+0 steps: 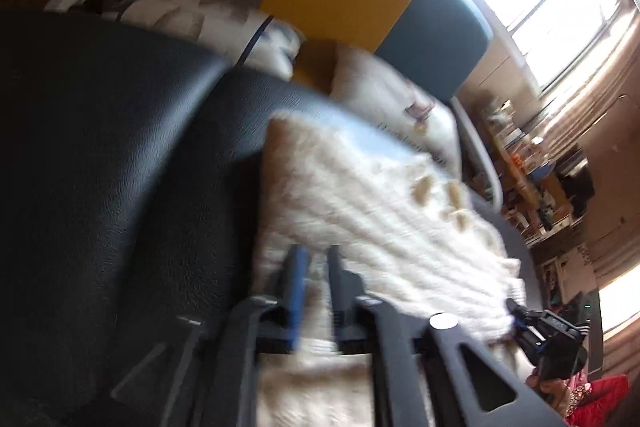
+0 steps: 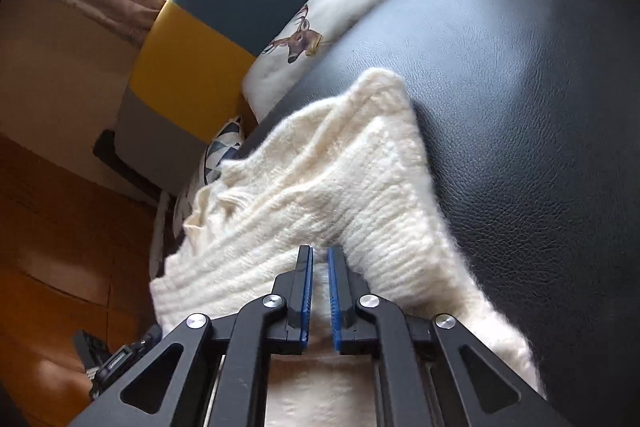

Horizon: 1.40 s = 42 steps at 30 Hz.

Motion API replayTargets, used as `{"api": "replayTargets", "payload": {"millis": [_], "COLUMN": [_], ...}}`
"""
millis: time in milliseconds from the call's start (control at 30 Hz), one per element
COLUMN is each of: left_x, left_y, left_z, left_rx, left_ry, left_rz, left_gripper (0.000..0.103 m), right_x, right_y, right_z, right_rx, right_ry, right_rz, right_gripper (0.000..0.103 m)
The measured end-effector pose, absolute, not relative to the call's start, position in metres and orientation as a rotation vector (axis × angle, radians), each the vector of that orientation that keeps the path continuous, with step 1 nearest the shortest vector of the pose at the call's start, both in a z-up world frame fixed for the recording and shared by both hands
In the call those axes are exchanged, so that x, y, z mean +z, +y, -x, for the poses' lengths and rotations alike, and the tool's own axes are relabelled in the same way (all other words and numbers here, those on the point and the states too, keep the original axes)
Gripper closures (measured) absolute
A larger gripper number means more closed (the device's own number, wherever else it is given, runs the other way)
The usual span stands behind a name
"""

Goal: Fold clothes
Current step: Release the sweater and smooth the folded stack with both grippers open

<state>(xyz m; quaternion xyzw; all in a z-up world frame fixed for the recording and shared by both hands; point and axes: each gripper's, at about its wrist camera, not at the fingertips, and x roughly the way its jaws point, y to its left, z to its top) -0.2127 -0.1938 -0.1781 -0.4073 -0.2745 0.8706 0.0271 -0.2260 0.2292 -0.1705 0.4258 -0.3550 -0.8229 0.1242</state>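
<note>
Together, left gripper (image 1: pixel 318 253) and right gripper (image 2: pixel 319 253) each pinch one cream sweater (image 2: pixel 320 187) on one black seat (image 2: pixel 520 87).

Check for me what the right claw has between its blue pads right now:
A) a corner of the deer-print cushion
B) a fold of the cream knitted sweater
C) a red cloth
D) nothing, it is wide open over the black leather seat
B: in the right wrist view the right claw is closed on a fold of the cream knitted sweater, which lies on the black leather seat.
</note>
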Motion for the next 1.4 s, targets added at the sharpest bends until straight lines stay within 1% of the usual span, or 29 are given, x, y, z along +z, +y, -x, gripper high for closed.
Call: {"api": "replayTargets", "payload": {"millis": [133,167,200,267,333,400,533,633,667,700,733,800,833,933,1000,1100,1167,1267,1367,1400], "left_x": [-0.146,-0.145,-0.146,-0.15,-0.158,-0.164,-0.171,-0.174,-0.173,-0.174,-0.175,-0.18,-0.184,-0.2,-0.207,-0.205,-0.206,-0.206,-0.206,-0.205], "left_y": [-0.179,-0.18,-0.184,-0.192,-0.203,-0.211,-0.218,-0.218,-0.221,-0.224,-0.226,-0.232,-0.235,-0.24,-0.242,-0.24,-0.237,-0.229,-0.213,-0.208], "left_z": [0.22,0.228,0.237,0.254,0.265,0.268,0.271,0.273,0.267,0.257,0.246,0.219,0.203,0.145,0.101,0.052,0.03,0.003,-0.009,-0.013], "left_rx": [2.716,2.722,2.726,2.731,2.715,2.712,2.712,2.724,2.705,2.697,2.688,2.657,2.636,2.538,2.499,2.438,2.404,2.355,2.306,2.303], "left_ry": [-0.704,-0.695,-0.707,-0.734,-0.784,-0.786,-0.807,-0.805,-0.836,-0.859,-0.882,-0.897,-0.892,-0.865,-0.846,-0.859,-0.885,-0.896,-0.845,-0.82], "left_rz": [1.118,1.127,1.151,1.197,1.23,1.245,1.205,1.263,1.268,1.279,1.29,1.31,1.324,1.401,1.417,1.413,1.404,1.373,1.364,1.362], "left_gripper": [0.085,0.085,0.085,0.085,0.085,0.085,0.085,0.085,0.085,0.085,0.085,0.083,0.082,0.078,0.077,0.074,0.069,0.065,0.064,0.063], "right_x": [-0.149,-0.146,-0.144,-0.142,-0.143,-0.144,-0.14,-0.133,-0.13,-0.128,-0.126,-0.124,-0.125,-0.129,-0.135,-0.145,-0.156,-0.17,-0.177,-0.178], "right_y": [0.194,0.182,0.172,0.153,0.137,0.126,0.12,0.137,0.148,0.16,0.175,0.213,0.23,0.276,0.3,0.326,0.333,0.332,0.319,0.311], "right_z": [0.239,0.245,0.249,0.257,0.263,0.267,0.262,0.243,0.233,0.224,0.212,0.183,0.166,0.113,0.077,0.029,0.006,-0.015,-0.02,-0.02], "right_rx": [-2.364,-2.356,-2.35,-2.332,-2.314,-2.311,-2.328,-2.373,-2.396,-2.419,-2.427,-2.434,-2.426,-2.393,-2.364,-2.318,-2.272,-2.218,-2.124,-2.103], "right_ry": [-0.911,-0.865,-0.826,-0.766,-0.731,-0.698,-0.646,-0.61,-0.602,-0.594,-0.606,-0.657,-0.674,-0.723,-0.761,-0.852,-0.911,-0.953,-1.006,-0.978], "right_rz": [-1.208,-1.213,-1.22,-1.234,-1.242,-1.249,-1.245,-1.25,-1.255,-1.261,-1.268,-1.283,-1.303,-1.371,-1.417,-1.431,-1.43,-1.392,-1.343,-1.34], "right_gripper": [0.087,0.087,0.087,0.082,0.074,0.072,0.072,0.071,0.069,0.062,0.053,0.042,0.038,0.032,0.031,0.03,0.03,0.03,0.03,0.03]}}
